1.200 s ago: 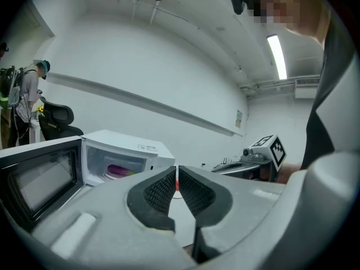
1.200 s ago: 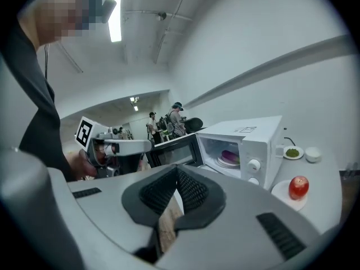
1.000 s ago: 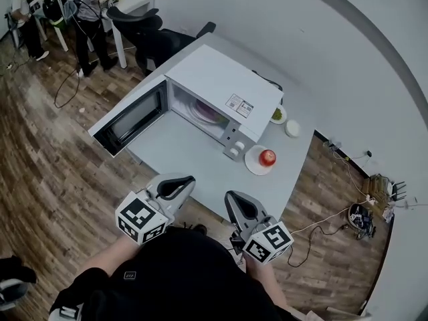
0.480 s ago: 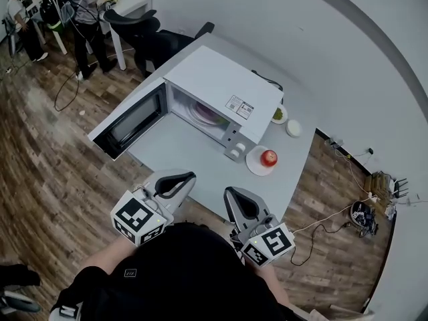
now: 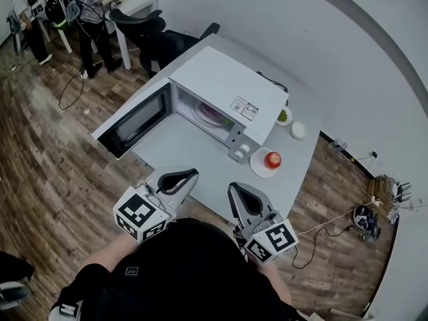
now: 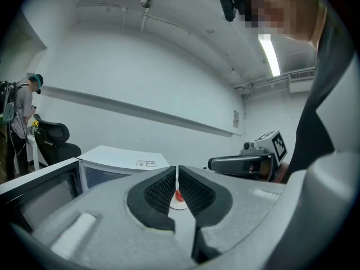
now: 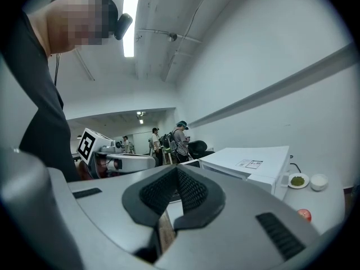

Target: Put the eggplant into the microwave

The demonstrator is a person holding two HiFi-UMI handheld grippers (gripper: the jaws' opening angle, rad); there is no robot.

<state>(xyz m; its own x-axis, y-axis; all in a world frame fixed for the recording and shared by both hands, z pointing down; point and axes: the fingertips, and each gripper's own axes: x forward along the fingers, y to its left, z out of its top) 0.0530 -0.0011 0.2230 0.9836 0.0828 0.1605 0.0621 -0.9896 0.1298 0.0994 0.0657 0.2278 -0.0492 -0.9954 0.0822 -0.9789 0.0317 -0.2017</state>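
The white microwave (image 5: pixel 227 92) stands on the grey table (image 5: pixel 194 156) with its door (image 5: pixel 137 119) swung open to the left. Inside, something pinkish-purple lies on the turntable (image 5: pixel 212 114); I cannot tell for sure that it is the eggplant. My left gripper (image 5: pixel 179 177) and right gripper (image 5: pixel 242 191) hang side by side at the table's near edge, both shut with nothing in them. In the left gripper view the left gripper (image 6: pixel 176 187) points toward the microwave (image 6: pixel 121 159). In the right gripper view the right gripper (image 7: pixel 177 193) has the microwave (image 7: pixel 247 165) to its right.
A red apple (image 5: pixel 272 159) sits on a white plate (image 5: pixel 257 166) right of the microwave. Behind it are a small dish of green stuff (image 5: pixel 283 116) and a white bowl (image 5: pixel 298 130). Black chairs (image 5: pixel 154 39) and people (image 5: pixel 90 5) are at the far left.
Both grippers stay shut and empty near the table's front edge. Only the view has shifted a little.
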